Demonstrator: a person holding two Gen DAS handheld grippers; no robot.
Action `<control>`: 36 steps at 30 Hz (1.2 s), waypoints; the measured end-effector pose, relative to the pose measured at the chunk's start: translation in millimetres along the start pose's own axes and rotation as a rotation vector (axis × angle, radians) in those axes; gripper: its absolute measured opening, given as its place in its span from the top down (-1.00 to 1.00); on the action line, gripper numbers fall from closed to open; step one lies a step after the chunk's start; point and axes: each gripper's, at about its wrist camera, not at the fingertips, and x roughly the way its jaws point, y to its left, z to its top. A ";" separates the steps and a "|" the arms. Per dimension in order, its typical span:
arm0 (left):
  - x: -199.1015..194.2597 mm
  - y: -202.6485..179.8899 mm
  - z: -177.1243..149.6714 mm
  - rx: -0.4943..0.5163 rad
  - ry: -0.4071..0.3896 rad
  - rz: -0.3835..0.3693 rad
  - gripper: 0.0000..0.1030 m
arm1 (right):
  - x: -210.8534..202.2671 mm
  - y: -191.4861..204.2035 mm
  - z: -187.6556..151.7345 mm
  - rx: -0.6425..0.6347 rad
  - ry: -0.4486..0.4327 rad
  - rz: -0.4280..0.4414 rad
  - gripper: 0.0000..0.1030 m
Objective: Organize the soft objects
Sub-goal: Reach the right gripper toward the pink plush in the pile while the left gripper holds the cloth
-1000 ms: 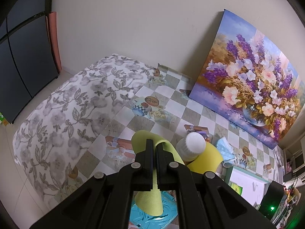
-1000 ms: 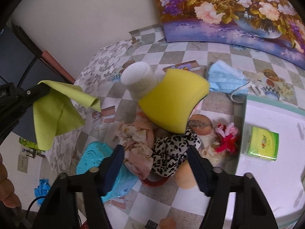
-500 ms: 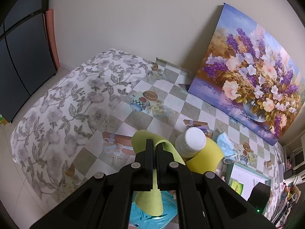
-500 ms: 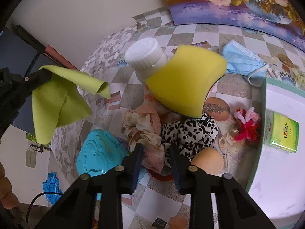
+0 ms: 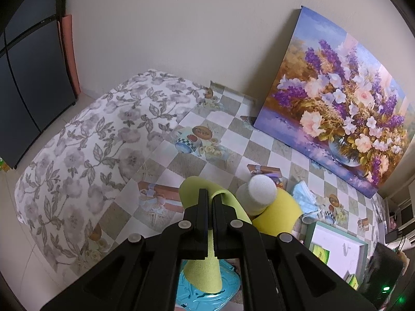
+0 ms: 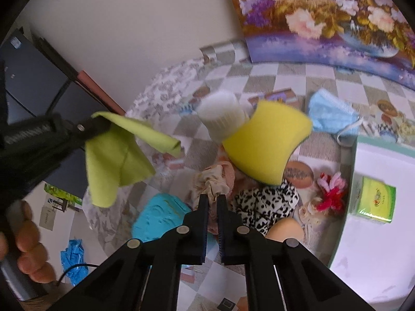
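Observation:
My left gripper (image 5: 210, 194) is shut on a yellow-green cloth (image 5: 205, 272) that hangs from its tips above the table; the right wrist view shows that gripper (image 6: 103, 125) and the cloth (image 6: 116, 160) at the left. My right gripper (image 6: 212, 198) points down at a heap of soft things, its jaws closing, and a crumpled pink-beige cloth (image 6: 207, 181) is pinched between the tips. A leopard-print cloth (image 6: 264, 204) lies right beside it. Behind, a yellow sponge (image 6: 264, 147) leans on a white-capped bottle (image 6: 220, 111).
A teal embossed object (image 6: 158, 217), a peach ball (image 6: 285, 230), a red-pink fuzzy toy (image 6: 332, 191) and a blue face mask (image 6: 329, 114) lie on the checked tablecloth. A white tray (image 6: 376, 246) holds a green tissue pack (image 6: 373, 199). A flower painting (image 6: 324, 13) leans on the wall.
My right gripper's fingers went from wide apart to nearly together and now pinch the pink-beige cloth. The left gripper with its yellow-green cloth has stayed put.

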 end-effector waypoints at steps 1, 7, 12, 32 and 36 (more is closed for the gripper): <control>-2.1 -0.3 0.7 0.000 -0.004 -0.002 0.96 | -4.2 1.4 0.4 -0.002 -0.010 0.003 0.87; -19.9 -7.3 3.8 0.010 -0.044 -0.014 0.96 | -42.2 5.3 8.3 -0.006 -0.106 0.027 0.87; -34.5 -16.4 4.2 0.028 -0.078 -0.022 0.96 | -80.7 3.6 13.5 -0.002 -0.196 0.026 0.87; -47.4 -113.2 -20.1 0.188 -0.067 -0.140 0.96 | -168.4 -93.5 12.8 0.166 -0.333 -0.179 0.86; -46.3 -140.0 -29.8 0.236 -0.054 -0.163 0.96 | -187.1 -117.1 9.4 0.212 -0.363 -0.205 0.86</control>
